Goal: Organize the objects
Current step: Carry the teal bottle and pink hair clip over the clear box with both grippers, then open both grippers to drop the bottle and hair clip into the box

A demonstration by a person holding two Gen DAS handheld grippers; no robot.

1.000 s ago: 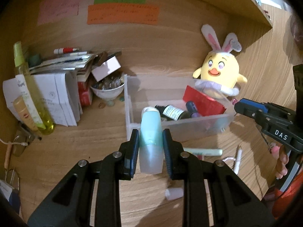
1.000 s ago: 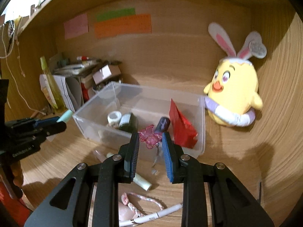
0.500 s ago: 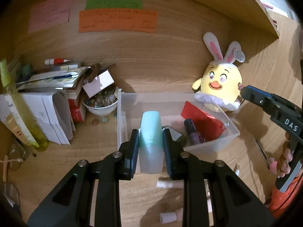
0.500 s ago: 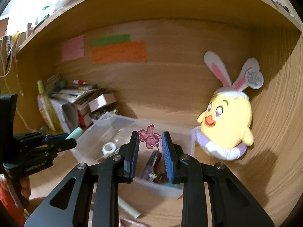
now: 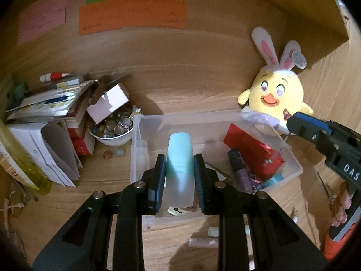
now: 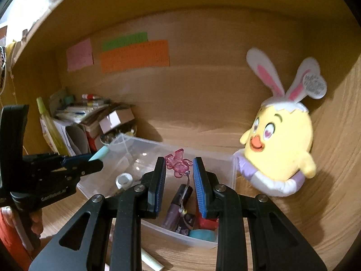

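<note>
My left gripper [image 5: 179, 176] is shut on a pale teal-capped bottle [image 5: 180, 169], held upright above the near left part of the clear plastic bin [image 5: 137, 149]. In the right wrist view that same gripper [image 6: 96, 161] hangs at the bin's left end. My right gripper [image 6: 179, 169] is shut on a pink translucent charm [image 6: 178, 162] whose chain dangles down toward the bin [image 6: 232, 176]. It hovers over the bin's right half, seen from the left as a dark gripper [image 5: 291, 126] by the chick. Inside the bin lie a red packet [image 5: 250, 146] and a purple bottle [image 5: 239, 169].
A yellow plush chick with bunny ears [image 6: 279, 149] stands right of the bin against the wooden wall. A bowl of glass beads [image 5: 112, 128], a paper stack [image 5: 49, 117] and a yellow-green bottle [image 5: 29, 169] crowd the left. Small tubes [image 5: 203, 241] lie on the desk in front.
Both grippers moved forward from in front of the bin to above it, each carrying its object. The bin and chick loom larger in both views.
</note>
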